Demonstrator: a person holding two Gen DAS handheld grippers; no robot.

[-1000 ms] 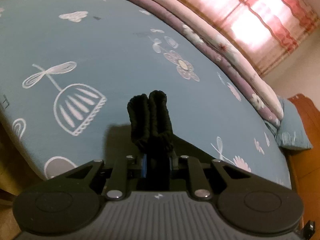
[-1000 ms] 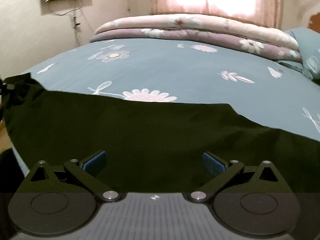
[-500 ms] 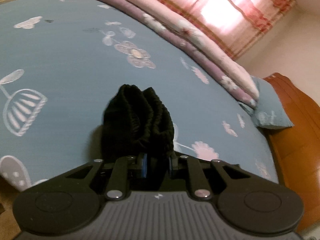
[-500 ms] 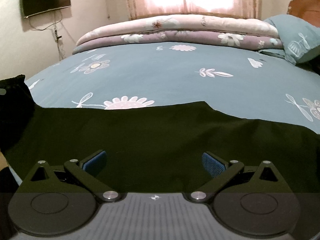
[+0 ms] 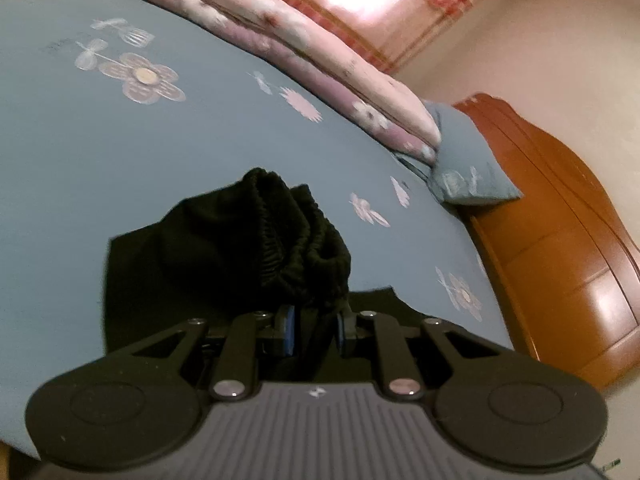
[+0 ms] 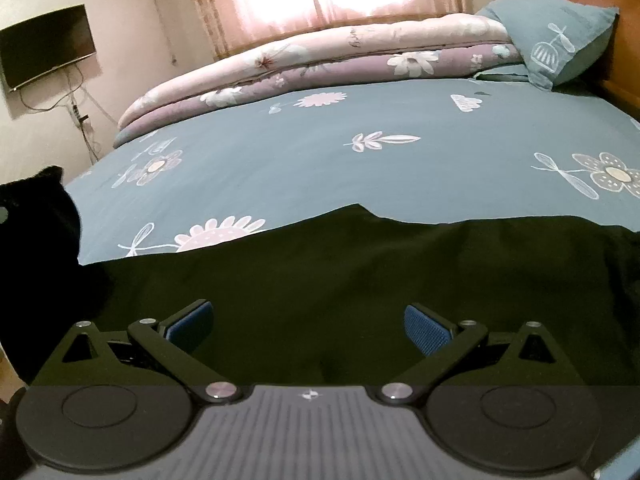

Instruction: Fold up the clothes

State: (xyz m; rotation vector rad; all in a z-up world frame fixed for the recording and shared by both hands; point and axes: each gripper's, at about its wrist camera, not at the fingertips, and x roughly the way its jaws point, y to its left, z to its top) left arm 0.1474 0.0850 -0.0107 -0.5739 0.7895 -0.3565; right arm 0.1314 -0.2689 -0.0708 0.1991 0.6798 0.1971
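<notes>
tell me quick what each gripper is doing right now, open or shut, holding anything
Left gripper: shut on the bunched elastic waistband of the black garment.
Right gripper: open, holding nothing, over the black garment.

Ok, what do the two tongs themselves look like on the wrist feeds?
Both match. The left tongs and right tongs have matte black linkage arms with silver pivot screws, round black discs at either side, and a grey ribbed body with a small white logo. The finger pads are blue and textured. No cables or sleeves show.
</notes>
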